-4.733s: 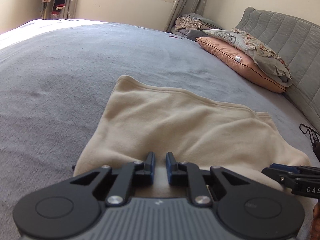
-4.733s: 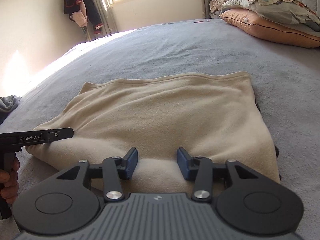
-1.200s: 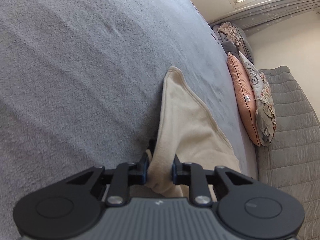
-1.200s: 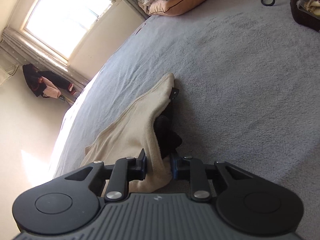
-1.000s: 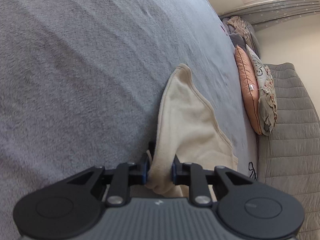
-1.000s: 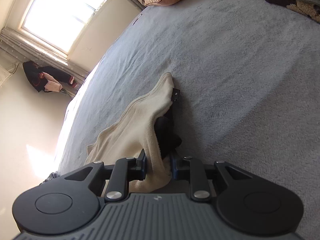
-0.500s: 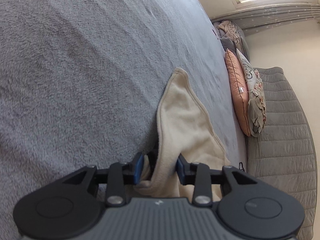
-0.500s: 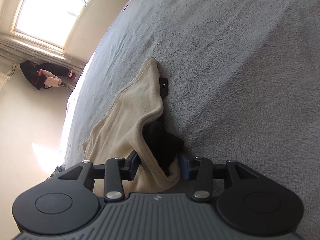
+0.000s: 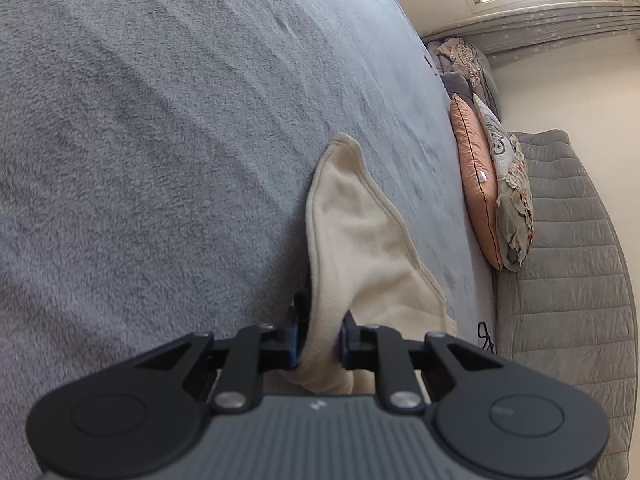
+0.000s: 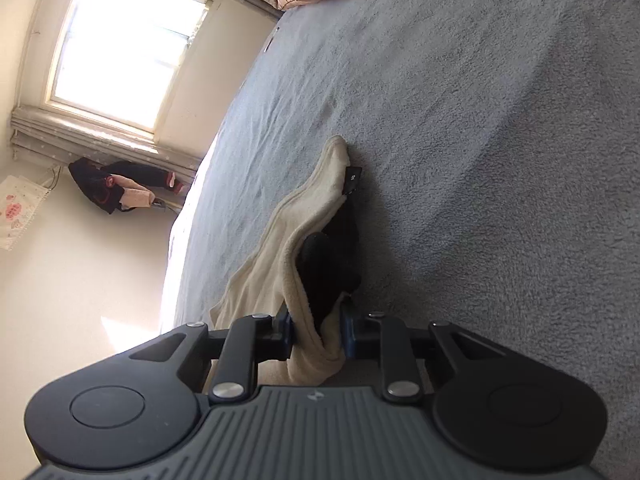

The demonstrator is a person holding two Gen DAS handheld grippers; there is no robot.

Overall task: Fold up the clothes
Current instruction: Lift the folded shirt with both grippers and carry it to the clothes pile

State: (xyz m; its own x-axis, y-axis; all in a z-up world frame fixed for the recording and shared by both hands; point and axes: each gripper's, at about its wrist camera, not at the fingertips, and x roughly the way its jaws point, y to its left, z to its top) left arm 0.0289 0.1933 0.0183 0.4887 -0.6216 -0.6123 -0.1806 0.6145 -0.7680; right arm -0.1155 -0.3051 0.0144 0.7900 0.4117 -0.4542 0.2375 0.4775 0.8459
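Note:
A cream fleece garment (image 9: 352,240) lies on the grey bed blanket (image 9: 160,140), its near edge lifted. My left gripper (image 9: 320,340) is shut on that edge, with cloth bunched between the blue pads. In the right wrist view the same garment (image 10: 280,264) shows a black inner layer (image 10: 328,272) and a small black label (image 10: 352,180) at its far corner. My right gripper (image 10: 316,334) is shut on the cream edge and the black layer together. Both grippers are rolled sideways, so the bed appears tilted. Neither gripper shows in the other's view.
An orange pillow (image 9: 476,184) and a patterned pillow (image 9: 512,200) lean against the grey quilted headboard (image 9: 568,260). A black cable (image 9: 486,336) lies near them. Bedding is piled (image 9: 460,56) under the window. Dark clothes (image 10: 116,188) hang by the window (image 10: 124,44).
Half a second ago both pairs of jaws stood wider around the cloth; now they are pinched in on it again. Several seconds back the garment lay flat and both grippers were open.

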